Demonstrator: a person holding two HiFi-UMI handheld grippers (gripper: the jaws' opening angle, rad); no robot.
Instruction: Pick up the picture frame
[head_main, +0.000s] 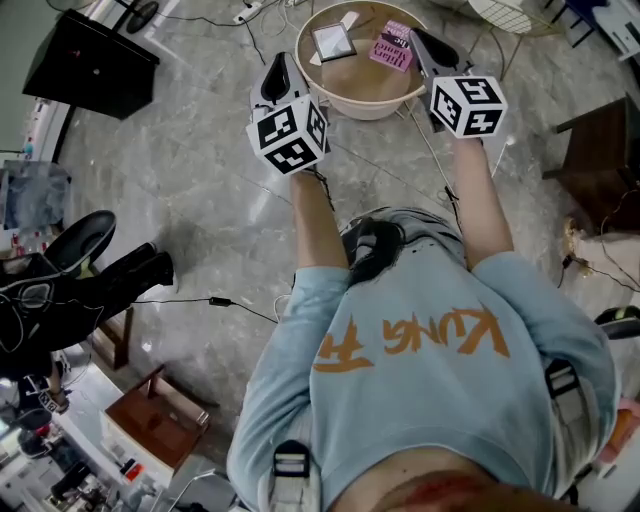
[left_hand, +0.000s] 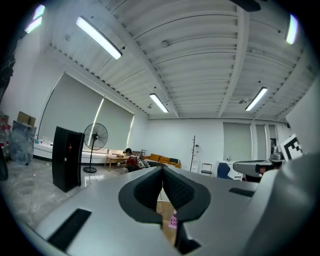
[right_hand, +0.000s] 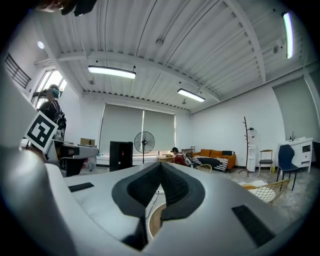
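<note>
Picture frame (head_main: 333, 42) is lying flat on the small round worktop (head_main: 365, 88), toward its left half, with a pink card (head_main: 392, 48) just beside it on the right. Frame looks thin: dark rectangular border, pale glossy middle, probably glass. The worktop has a smooth wood-tone surface with a cream rim that seems slightly raised.

Left gripper (head_main: 279, 66) and right gripper (head_main: 424, 42) both hover level at the near edge of the worktop. Each has its ribbed black pads pressed together and nothing in them.

What I'd worry about:
- A flat, thin frame on a slick top could skate away instead of lifting.
- That rim could block a low approach.
- The pink card could get pinched along with it.
</note>
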